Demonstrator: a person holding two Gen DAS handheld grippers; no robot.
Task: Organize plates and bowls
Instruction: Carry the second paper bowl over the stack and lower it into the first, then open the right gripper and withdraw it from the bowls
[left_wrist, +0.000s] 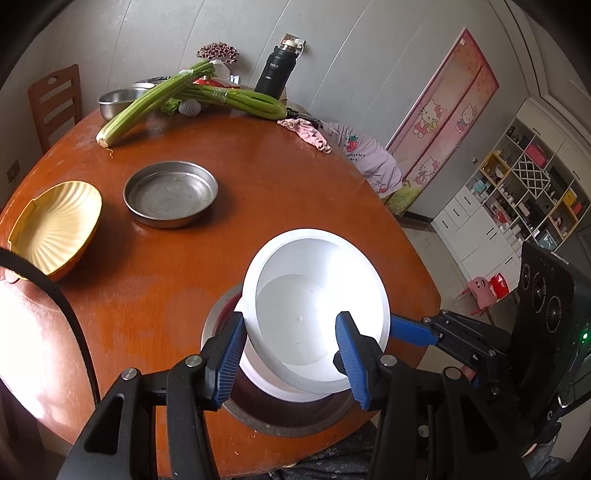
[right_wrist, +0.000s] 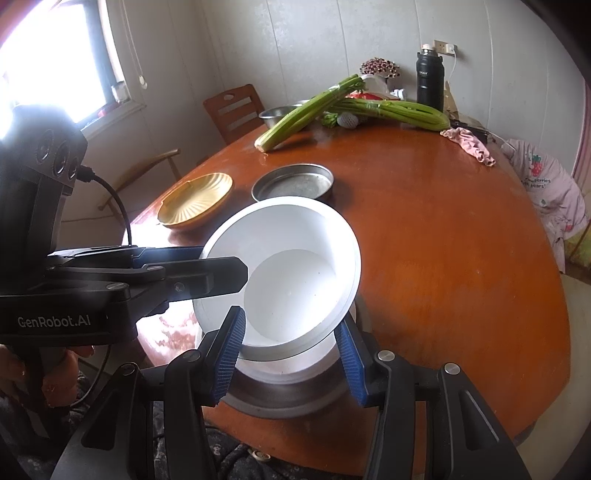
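Both grippers held one white bowl (left_wrist: 317, 314) by opposite sides of its rim, tilted and low in the centre of each view: the left gripper (left_wrist: 291, 354) was closed on the near-left rim, and the right gripper (right_wrist: 291, 354) was closed on the opposite edge, its blue fingers (right_wrist: 229, 354) straddling the wall. The bowl hung just above a second white dish (right_wrist: 295, 365) that sat inside a steel pan (left_wrist: 288, 413) at the near edge of the round wooden table (left_wrist: 258, 206). The step in hand looked like nesting the bowl into that stack. To do it well, the two hands would need to level the bowl first, keep it centred over the dish below, and lower together so that one side did not land early and skid; letting go should wait until the bowl sat flat. Towards the upper left of the left view lay a yellow shell-shaped plate (left_wrist: 59, 225) and a shallow steel tray (left_wrist: 170, 192), both well apart from the stack and probably still to be sorted. Celery stalks (left_wrist: 155, 96), a steel basin (left_wrist: 118, 101), a black flask (left_wrist: 273, 70) and a pink cloth (left_wrist: 310, 133) sat at the far side, out of the way. Nothing blocked the descent; the stack's place near the table edge was the main risk.
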